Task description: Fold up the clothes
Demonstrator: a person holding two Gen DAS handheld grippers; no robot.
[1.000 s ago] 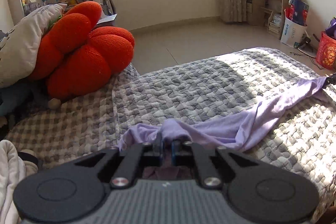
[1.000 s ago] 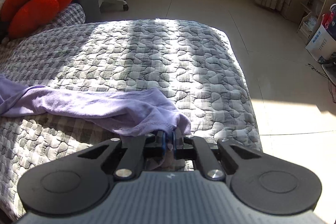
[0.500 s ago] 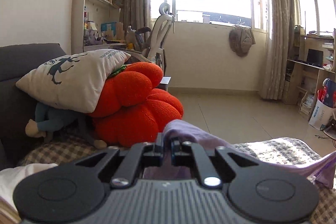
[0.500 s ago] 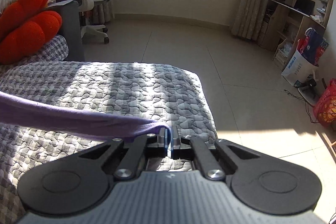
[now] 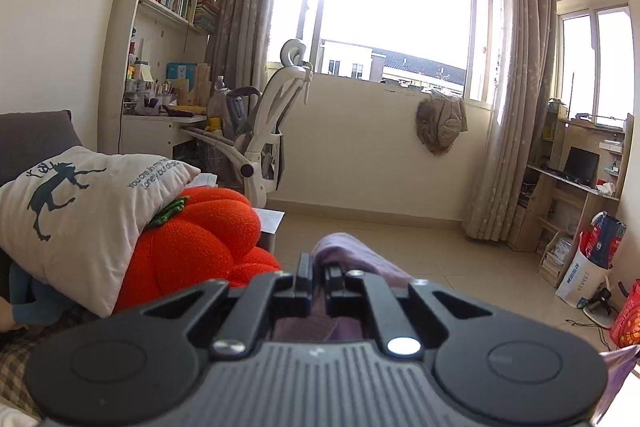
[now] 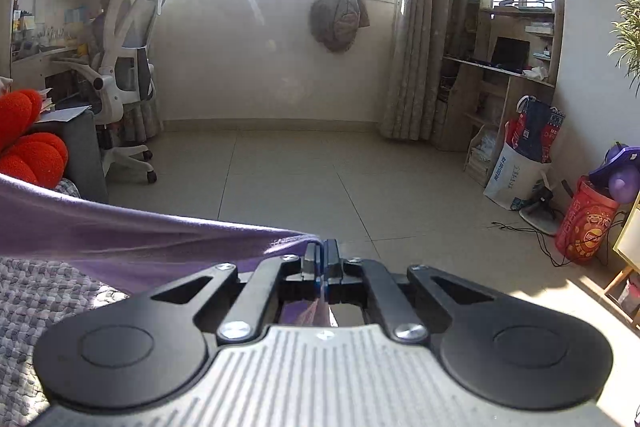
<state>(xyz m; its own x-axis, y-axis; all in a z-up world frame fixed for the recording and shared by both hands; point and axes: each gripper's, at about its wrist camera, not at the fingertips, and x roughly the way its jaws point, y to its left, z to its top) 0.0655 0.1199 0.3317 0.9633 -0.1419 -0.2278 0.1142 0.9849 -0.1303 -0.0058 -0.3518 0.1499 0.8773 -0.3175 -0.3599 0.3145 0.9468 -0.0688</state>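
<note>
The bed (image 6: 44,291) fills the lower left of the right wrist view, its grey quilt partly under a purple garment (image 6: 132,239) that runs as a taut band from the left edge to lower centre, held up off the quilt. In the left wrist view the same cloth bunches at lower centre, with an orange cushion (image 5: 200,247) to its left. The right gripper (image 6: 322,259) is clamped on one end of the garment, jaws nearly together; the left gripper (image 5: 318,273) pinches the other end, cloth spilling over its top. By my reading the step in hand is lifting and spreading the garment between two held points. The next move calls for even tension and level grips while lowering it flat.
</note>
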